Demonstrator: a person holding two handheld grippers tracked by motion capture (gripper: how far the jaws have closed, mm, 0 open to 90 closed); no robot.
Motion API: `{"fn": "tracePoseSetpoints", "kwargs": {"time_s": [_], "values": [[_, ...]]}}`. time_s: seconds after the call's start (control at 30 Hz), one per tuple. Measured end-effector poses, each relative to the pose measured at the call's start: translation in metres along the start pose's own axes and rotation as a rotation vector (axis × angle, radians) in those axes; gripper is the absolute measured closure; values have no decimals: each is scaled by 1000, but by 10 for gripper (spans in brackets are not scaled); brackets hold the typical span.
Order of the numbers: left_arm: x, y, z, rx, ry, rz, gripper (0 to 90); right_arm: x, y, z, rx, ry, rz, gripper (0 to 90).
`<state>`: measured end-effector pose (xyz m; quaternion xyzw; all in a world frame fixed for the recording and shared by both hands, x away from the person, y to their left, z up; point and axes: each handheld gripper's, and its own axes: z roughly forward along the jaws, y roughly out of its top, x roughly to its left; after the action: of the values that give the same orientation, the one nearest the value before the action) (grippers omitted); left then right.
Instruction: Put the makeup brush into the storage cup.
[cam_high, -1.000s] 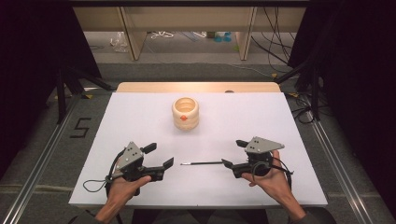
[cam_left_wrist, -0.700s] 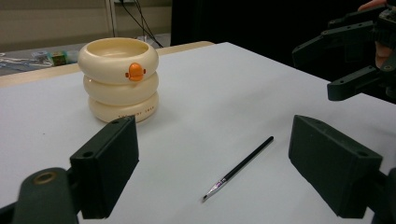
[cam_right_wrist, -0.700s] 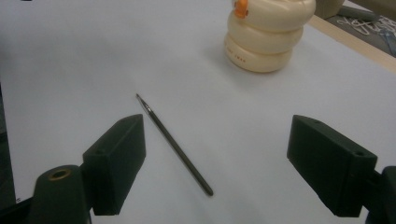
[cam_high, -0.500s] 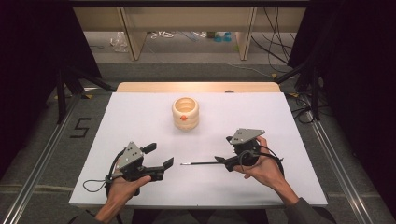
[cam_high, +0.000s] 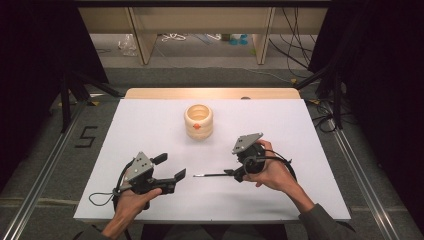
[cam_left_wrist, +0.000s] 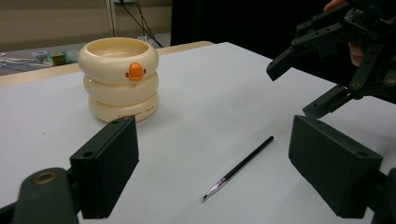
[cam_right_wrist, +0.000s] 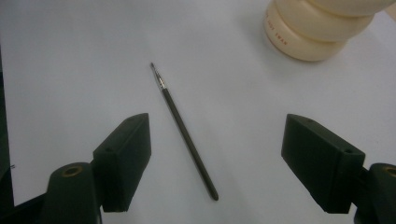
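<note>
A thin black brush (cam_high: 212, 175) lies flat on the white table (cam_high: 310, 130). In the high view it is near the middle of the table, at about 6 o'clock from the cream pot (cam_high: 198, 121), and well apart from it. Its bristle tip points to 9 o'clock.

The right gripper (cam_high: 239, 173) is at the brush's handle end, on the 3 o'clock side. In the right gripper view the brush (cam_right_wrist: 184, 131) lies on the table between the two black jaws, with its tip toward 11 o'clock. The jaws are wide apart and have just been closing a little. They do not touch the brush. The pot (cam_right_wrist: 317, 28) sits at 1 o'clock in that view.

The left gripper (cam_high: 170, 170) rests at 9 o'clock from the brush, near it. Its jaws are wide and hold nothing. In the left gripper view the brush (cam_left_wrist: 239, 167) lies ahead on the table, the pot (cam_left_wrist: 119, 79) stands at 11 o'clock, and the right gripper (cam_left_wrist: 299, 86) hangs at 2 o'clock.
</note>
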<state>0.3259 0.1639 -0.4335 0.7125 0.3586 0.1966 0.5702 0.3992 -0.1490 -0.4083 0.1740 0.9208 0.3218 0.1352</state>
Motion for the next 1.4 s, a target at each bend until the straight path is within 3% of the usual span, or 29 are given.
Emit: {"fn": "tracePoseSetpoints", "kwargs": {"time_s": [0.2,0.6,1.07,1.4], "values": [[1,0,0,-6,-9,3,155,-2,9,11,30,29,-13,261],[1,0,-1,5,0,7,155,0,26,38,128,107,-93,310],[1,1,-1,5,-3,10,155,-1,33,68,228,155,-97,355],[1,1,-1,4,-4,8,155,1,39,80,267,185,-124,386]]}}
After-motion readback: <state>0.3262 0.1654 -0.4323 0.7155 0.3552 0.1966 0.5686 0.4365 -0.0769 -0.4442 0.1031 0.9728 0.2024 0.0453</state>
